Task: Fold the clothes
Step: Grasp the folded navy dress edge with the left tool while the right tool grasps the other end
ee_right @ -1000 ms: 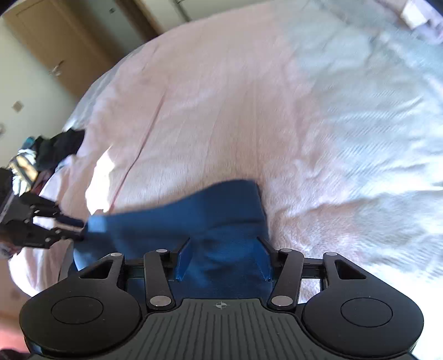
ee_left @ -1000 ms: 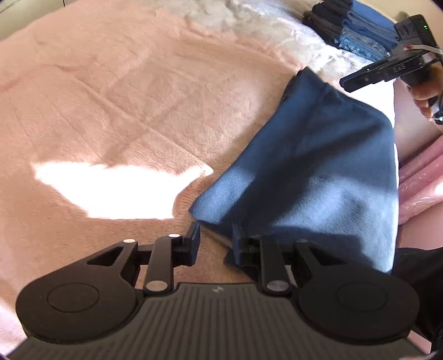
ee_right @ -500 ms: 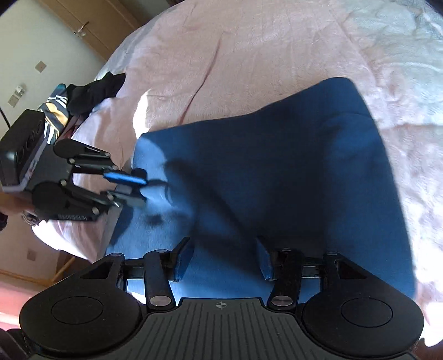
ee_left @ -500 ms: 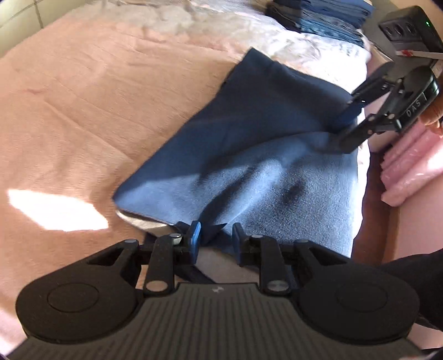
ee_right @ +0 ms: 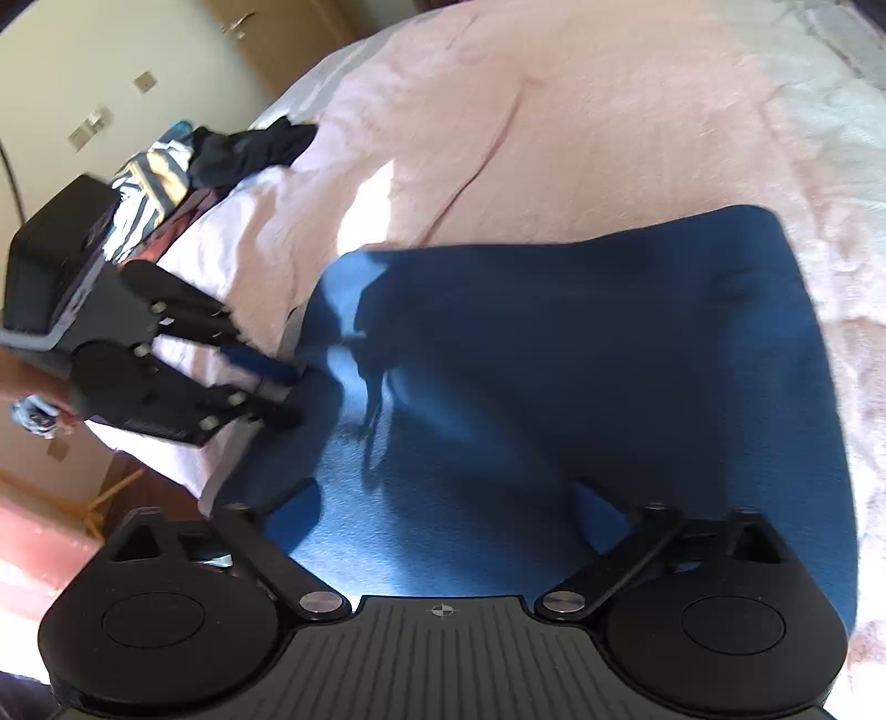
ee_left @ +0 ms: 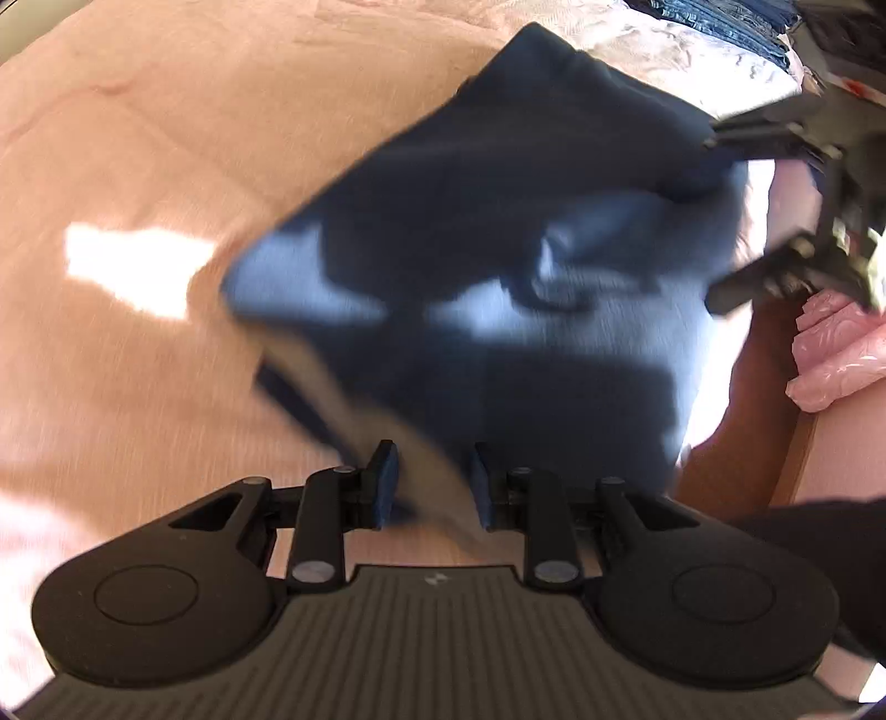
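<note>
A blue cloth [ee_right: 581, 360] lies folded on the pink bed cover; it also shows, blurred, in the left wrist view [ee_left: 498, 266]. My left gripper [ee_left: 434, 479] has its jaws a little apart with a corner of the cloth between them; whether it pinches the cloth I cannot tell. It also shows at the cloth's left edge in the right wrist view [ee_right: 279, 393]. My right gripper [ee_right: 443, 504] is wide open just above the cloth's near part, holding nothing. It shows blurred at the cloth's right edge in the left wrist view [ee_left: 714, 216].
The pink bed cover [ee_left: 166, 138] spreads left and far. A stack of folded dark clothes [ee_left: 720, 22] sits at the far right. A heap of unfolded clothes [ee_right: 221, 155] lies at the bed's far left corner. Pink plastic bags [ee_left: 830, 354] lie beside the bed.
The right gripper has opened wide and let go of the cloth, which has settled lower on the bed. The left gripper's jaws have parted a little and the view has blurred with motion.
</note>
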A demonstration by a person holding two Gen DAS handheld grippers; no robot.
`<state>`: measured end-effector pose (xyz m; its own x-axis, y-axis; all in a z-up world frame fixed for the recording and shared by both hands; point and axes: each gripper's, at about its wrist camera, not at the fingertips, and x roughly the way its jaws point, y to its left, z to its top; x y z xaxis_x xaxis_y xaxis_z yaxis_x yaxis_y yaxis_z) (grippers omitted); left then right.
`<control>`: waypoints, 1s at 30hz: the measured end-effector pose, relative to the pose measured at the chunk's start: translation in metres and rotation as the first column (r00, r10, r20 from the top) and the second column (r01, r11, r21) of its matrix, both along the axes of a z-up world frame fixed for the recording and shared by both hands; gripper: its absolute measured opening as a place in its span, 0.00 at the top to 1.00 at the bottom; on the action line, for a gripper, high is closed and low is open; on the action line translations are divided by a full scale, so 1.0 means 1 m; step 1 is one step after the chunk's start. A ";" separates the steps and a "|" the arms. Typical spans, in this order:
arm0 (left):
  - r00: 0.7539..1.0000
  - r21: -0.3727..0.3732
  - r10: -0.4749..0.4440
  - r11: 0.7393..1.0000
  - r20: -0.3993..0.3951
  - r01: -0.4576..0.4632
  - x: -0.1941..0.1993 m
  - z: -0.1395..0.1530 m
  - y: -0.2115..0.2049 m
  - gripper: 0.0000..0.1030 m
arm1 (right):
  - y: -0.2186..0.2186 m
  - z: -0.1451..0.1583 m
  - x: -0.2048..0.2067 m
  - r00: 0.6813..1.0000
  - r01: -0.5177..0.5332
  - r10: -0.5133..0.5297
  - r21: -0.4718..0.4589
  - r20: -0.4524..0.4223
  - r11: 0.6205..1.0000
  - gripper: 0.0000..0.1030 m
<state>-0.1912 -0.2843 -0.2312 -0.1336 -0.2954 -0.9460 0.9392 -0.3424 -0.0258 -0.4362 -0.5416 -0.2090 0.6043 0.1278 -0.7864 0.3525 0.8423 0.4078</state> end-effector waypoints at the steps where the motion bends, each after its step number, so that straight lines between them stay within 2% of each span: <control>1: 1.000 -0.004 0.003 1.000 0.008 -0.003 0.001 0.004 0.009 0.77 | 0.002 0.000 0.007 1.000 -0.011 0.011 -0.011 -0.020 1.000 0.01; 4: 0.998 -0.091 0.052 0.994 -0.038 -0.055 0.009 0.022 0.028 0.78 | 0.002 0.005 0.021 0.996 -0.067 0.065 -0.035 -0.063 0.997 0.01; 6: 0.990 -0.144 0.095 0.984 -0.102 -0.109 0.015 0.030 0.028 0.77 | -0.004 0.003 0.015 0.998 -0.048 0.047 -0.008 -0.046 0.999 0.01; 8: 0.981 -0.164 0.132 0.974 -0.142 -0.155 0.019 0.027 0.017 0.75 | -0.009 0.002 0.010 1.000 -0.005 0.005 0.024 -0.028 1.000 0.01; 9: 0.975 -0.157 0.159 0.971 -0.153 -0.183 0.022 0.023 0.010 0.75 | -0.011 0.002 0.008 0.999 0.029 -0.028 0.043 -0.020 0.999 0.01; 15: 0.921 -0.076 0.282 0.947 -0.269 -0.313 0.027 0.018 0.024 0.76 | 0.004 0.014 -0.004 0.995 0.021 -0.028 -0.075 -0.095 0.997 0.01; 19: 0.868 -0.014 0.363 0.920 -0.338 -0.391 0.030 0.015 0.033 0.76 | 0.012 0.014 -0.001 0.988 0.004 -0.024 -0.125 -0.155 0.992 0.01; 23: 0.812 0.055 0.435 0.891 -0.389 -0.451 0.033 0.006 0.049 0.76 | 0.009 0.008 0.009 0.979 0.063 -0.082 -0.108 -0.188 0.992 0.01; 26: 0.796 0.076 0.446 0.886 -0.409 -0.457 0.029 -0.006 0.052 0.76 | 0.006 0.003 0.012 0.975 0.066 -0.086 -0.101 -0.205 0.993 0.01; 28: 0.783 0.093 0.453 0.883 -0.427 -0.460 0.025 -0.011 0.053 0.76 | 0.007 0.002 0.019 0.970 0.028 -0.054 -0.112 -0.237 0.993 0.01; 29: 0.776 0.102 0.455 0.882 -0.436 -0.460 0.022 -0.014 0.054 0.79 | 0.008 0.003 0.021 0.966 -0.013 -0.019 -0.123 -0.256 0.992 0.01; 30: 0.774 0.102 0.452 0.883 -0.443 -0.457 0.020 -0.014 0.053 0.87 | 0.009 0.004 0.024 0.961 -0.056 0.017 -0.132 -0.275 0.990 0.01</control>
